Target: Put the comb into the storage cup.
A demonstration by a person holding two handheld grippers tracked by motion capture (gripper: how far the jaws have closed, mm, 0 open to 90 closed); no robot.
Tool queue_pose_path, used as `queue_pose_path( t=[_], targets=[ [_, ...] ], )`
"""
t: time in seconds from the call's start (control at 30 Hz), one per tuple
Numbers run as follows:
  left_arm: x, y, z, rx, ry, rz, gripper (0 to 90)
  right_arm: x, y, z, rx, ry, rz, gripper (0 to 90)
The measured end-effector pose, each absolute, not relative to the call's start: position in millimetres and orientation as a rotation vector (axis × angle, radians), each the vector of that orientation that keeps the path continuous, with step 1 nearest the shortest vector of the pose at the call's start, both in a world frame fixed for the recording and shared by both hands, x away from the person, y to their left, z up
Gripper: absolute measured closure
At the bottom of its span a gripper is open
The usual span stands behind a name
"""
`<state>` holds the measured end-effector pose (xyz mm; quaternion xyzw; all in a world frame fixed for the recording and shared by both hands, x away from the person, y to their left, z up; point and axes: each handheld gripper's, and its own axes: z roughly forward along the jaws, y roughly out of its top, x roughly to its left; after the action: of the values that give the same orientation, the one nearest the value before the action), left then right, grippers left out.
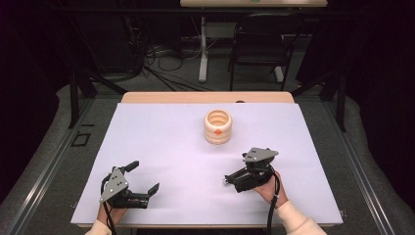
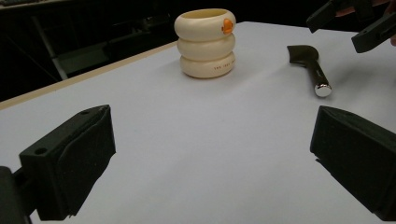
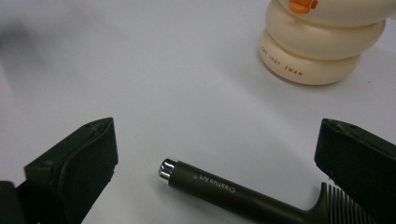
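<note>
A cream holder (image 1: 218, 126) made of three stacked rings, with an orange mark, stands upright at the table's middle back; it is also in the left gripper view (image 2: 206, 42) and the right gripper view (image 3: 322, 44). A dark comb (image 3: 224, 191) with a silver end cap lies flat on the white table cover. My right gripper (image 3: 218, 128) is open, its jaws straddling the comb's handle without touching it. In the high view the comb's silver tip (image 1: 226, 181) pokes out below the right gripper (image 1: 238, 172). My left gripper (image 1: 143, 177) stands open at the front left, holding nothing.
The white cover (image 1: 171, 147) spans the table, with a strip of wood edge (image 1: 205, 97) at the back. A black chair (image 1: 259, 44) and floor cables lie beyond the table. In the left gripper view the comb (image 2: 310, 65) lies under the right gripper (image 2: 355, 23).
</note>
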<state>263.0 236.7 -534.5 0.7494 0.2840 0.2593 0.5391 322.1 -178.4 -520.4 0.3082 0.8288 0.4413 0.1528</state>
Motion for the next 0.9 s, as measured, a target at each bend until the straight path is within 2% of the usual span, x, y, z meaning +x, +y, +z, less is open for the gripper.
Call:
queue_pose_path(
  t=[0.17, 0.23, 0.27, 0.3, 0.37, 0.4, 0.43, 0.47, 0.5, 0.67, 0.73, 0.9],
  targets=[
    [263.4, 237.4, -534.5, 1.784, 0.681, 0.618, 0.1, 327.5, -171.2, -520.9, 0.882, 2.399, 1.247, 0.0],
    [263.4, 237.6, -534.3, 1.786, 0.680, 0.622, 0.1, 329.6, -167.5, -521.5, 0.883, 2.410, 1.221, 8.3],
    [263.4, 237.4, -534.4, 1.786, 0.681, 0.620, 0.1, 329.6, -167.5, -521.5, 0.883, 2.410, 1.221, 8.3],
    [263.5, 237.4, -534.6, 1.785, 0.682, 0.618, 0.1, 330.2, -166.6, -521.7, 0.875, 2.420, 1.213, 15.7],
    [263.7, 237.6, -534.5, 1.786, 0.681, 0.619, 0.1, 331.1, -163.5, -522.9, 0.872, 2.425, 1.188, 22.0],
    [263.9, 237.3, -534.7, 1.787, 0.686, 0.616, 0.2, 331.4, -161.4, -523.7, 0.872, 2.423, 1.174, 37.8],
    [264.0, 237.2, -534.7, 1.789, 0.690, 0.616, 0.2, 331.4, -161.4, -523.7, 0.872, 2.423, 1.174, 37.8],
    [264.2, 237.5, -534.8, 1.789, 0.689, 0.616, 0.2, 331.2, -160.8, -523.9, 0.872, 2.424, 1.175, 43.5],
    [264.3, 237.7, -534.7, 1.788, 0.691, 0.616, 0.3, 331.5, -160.3, -524.1, 0.873, 2.419, 1.171, 55.7],
    [264.8, 238.9, -534.5, 1.786, 0.693, 0.623, 0.3, 333.4, -155.9, -528.1, 0.872, 2.461, 1.109, 83.6],
    [264.6, 238.9, -534.3, 1.786, 0.694, 0.626, 0.6, 333.8, -152.2, -530.9, 0.884, 2.467, 1.070, 90.0],
    [264.7, 240.7, -533.8, 1.778, 0.706, 0.634, 0.8, 331.8, -146.8, -535.6, 0.876, 2.502, 1.019, 90.0]
  ],
)
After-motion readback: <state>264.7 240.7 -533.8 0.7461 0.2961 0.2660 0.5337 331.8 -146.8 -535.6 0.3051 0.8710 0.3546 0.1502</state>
